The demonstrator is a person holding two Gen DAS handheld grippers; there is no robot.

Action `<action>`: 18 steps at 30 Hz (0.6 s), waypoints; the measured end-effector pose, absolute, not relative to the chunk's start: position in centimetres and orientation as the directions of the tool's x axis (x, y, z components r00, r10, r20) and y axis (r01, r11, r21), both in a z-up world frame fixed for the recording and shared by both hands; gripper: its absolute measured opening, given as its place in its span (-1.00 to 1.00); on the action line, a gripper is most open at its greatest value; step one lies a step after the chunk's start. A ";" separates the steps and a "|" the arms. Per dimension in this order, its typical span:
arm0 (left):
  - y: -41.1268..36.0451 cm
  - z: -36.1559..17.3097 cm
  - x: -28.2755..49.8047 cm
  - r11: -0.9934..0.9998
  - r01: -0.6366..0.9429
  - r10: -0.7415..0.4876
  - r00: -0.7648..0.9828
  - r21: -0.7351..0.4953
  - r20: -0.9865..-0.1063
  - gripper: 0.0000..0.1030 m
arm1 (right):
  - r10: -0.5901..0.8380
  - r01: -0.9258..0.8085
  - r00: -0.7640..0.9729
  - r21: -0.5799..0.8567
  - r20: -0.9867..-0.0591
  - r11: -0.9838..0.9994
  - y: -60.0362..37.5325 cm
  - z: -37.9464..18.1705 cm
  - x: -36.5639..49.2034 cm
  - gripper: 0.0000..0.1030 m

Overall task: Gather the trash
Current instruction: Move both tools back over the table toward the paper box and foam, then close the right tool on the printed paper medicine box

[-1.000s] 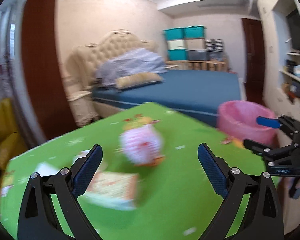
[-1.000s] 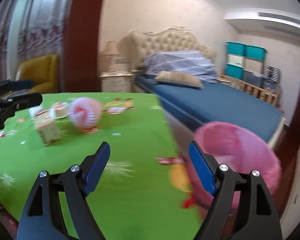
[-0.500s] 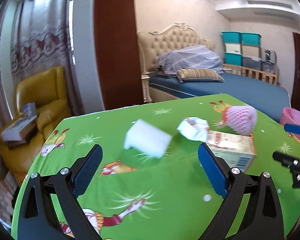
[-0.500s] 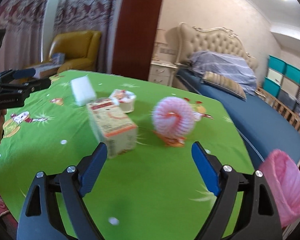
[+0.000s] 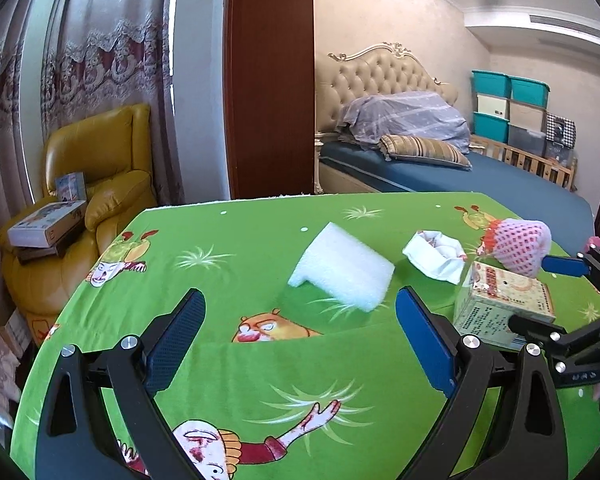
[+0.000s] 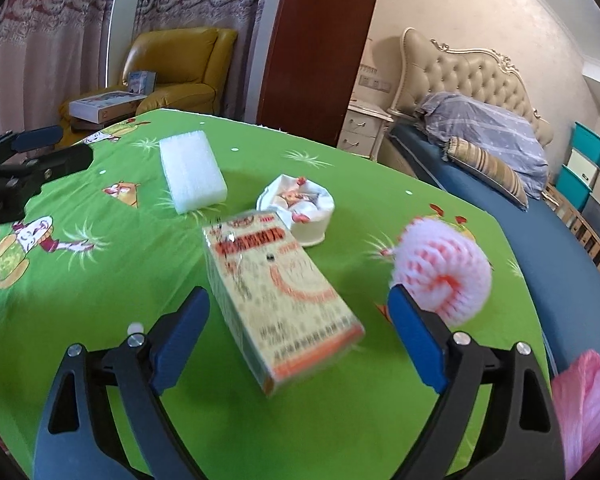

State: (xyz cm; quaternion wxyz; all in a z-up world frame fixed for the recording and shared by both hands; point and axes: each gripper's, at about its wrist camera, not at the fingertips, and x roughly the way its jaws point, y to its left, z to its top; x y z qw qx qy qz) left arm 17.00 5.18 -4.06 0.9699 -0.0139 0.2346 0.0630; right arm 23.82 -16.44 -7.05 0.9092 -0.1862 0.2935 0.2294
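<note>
Trash lies on a table with a green cartoon cloth (image 5: 236, 240). A white foam block (image 5: 342, 267) sits just ahead of my left gripper (image 5: 300, 340), which is open and empty. A printed cardboard box (image 6: 278, 296) lies between the open, empty fingers of my right gripper (image 6: 300, 338). A crumpled white paper cup (image 6: 300, 208) sits behind the box. A pink-and-white foam fruit net (image 6: 442, 274) lies to the right. The box (image 5: 500, 306), cup (image 5: 436, 254) and net (image 5: 516, 242) also show in the left wrist view.
A pink bin bag (image 6: 584, 404) hangs off the table's right edge. A yellow armchair (image 5: 88, 184) with boxes stands to the left. A bed (image 5: 460, 176) lies behind the table. A nightstand (image 6: 364, 126) is by the bed.
Both views have swung left from the pink bin toward the table. The left gripper now faces the foam block. The right gripper has closed in around the cardboard box.
</note>
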 end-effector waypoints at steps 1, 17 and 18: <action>5.2 -4.2 17.1 0.992 -0.129 0.116 0.881 0.004 -0.459 0.75 | 0.312 -0.532 0.716 -0.198 -0.625 0.823 -16.1 -7.0 24.2 0.73; 5.0 -4.8 17.5 0.991 -0.135 0.130 0.871 0.024 -0.474 0.75 | 0.325 -0.557 0.671 -0.163 -0.667 0.814 -14.3 -8.2 26.5 0.73; 4.9 -4.8 17.5 0.990 -0.136 0.132 0.871 0.027 -0.474 0.75 | 0.325 -0.559 0.668 -0.163 -0.670 0.813 -14.3 -8.3 26.5 0.71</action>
